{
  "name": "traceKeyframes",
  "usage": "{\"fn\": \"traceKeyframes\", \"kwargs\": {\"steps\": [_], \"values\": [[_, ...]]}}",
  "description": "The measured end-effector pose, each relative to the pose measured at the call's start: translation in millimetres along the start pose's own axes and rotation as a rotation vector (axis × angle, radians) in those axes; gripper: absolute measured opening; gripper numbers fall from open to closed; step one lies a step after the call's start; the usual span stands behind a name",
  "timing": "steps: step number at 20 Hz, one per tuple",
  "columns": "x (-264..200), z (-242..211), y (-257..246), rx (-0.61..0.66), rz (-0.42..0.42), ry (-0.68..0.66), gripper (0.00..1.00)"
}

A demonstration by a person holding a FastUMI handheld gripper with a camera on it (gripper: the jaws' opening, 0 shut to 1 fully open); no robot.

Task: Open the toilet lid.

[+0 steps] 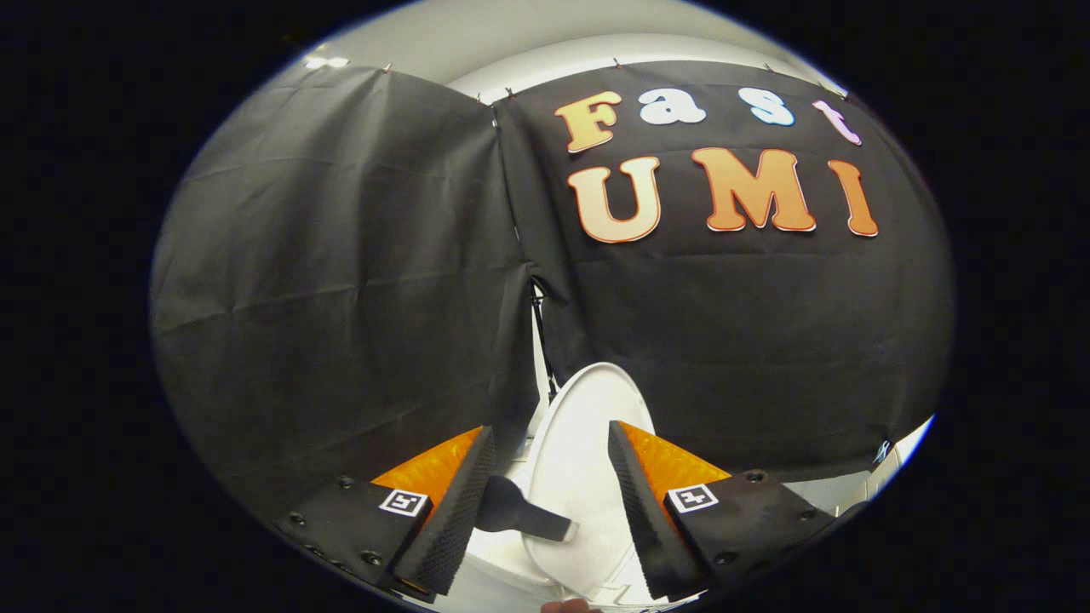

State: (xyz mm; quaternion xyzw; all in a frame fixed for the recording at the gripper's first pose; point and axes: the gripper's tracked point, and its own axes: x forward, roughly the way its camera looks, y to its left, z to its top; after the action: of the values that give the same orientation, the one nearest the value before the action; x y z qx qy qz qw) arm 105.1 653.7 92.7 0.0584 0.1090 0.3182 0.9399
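Textured gripper (551, 494) fingers (456, 511) stand spread apart, pressing on nothing, with the toilet lid (588, 460) in the gap between them and just ahead. This lid is a smooth, glossy white oval, raised near upright, its long axis running away from the fingers toward the creased black cloth wall (341, 281) behind it.

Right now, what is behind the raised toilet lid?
Behind the upright toilet lid, between the open gripper's fingers, hangs the booth's black cloth wall. The lid covers whatever stands directly behind it.

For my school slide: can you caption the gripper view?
Open gripper facing the raised white toilet lid, which stands between its fingers against the black cloth wall.
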Motion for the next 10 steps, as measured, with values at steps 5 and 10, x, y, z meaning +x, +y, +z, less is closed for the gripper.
{"fn": "traceKeyframes", "kwargs": {"steps": [5, 10], "values": [[-37.8, 38.6, -69.8, -0.016, -0.032, -0.064, 0.87], [-82.6, 50.4, -153.3, -0.026, -0.11, -0.104, 0.86]]}}
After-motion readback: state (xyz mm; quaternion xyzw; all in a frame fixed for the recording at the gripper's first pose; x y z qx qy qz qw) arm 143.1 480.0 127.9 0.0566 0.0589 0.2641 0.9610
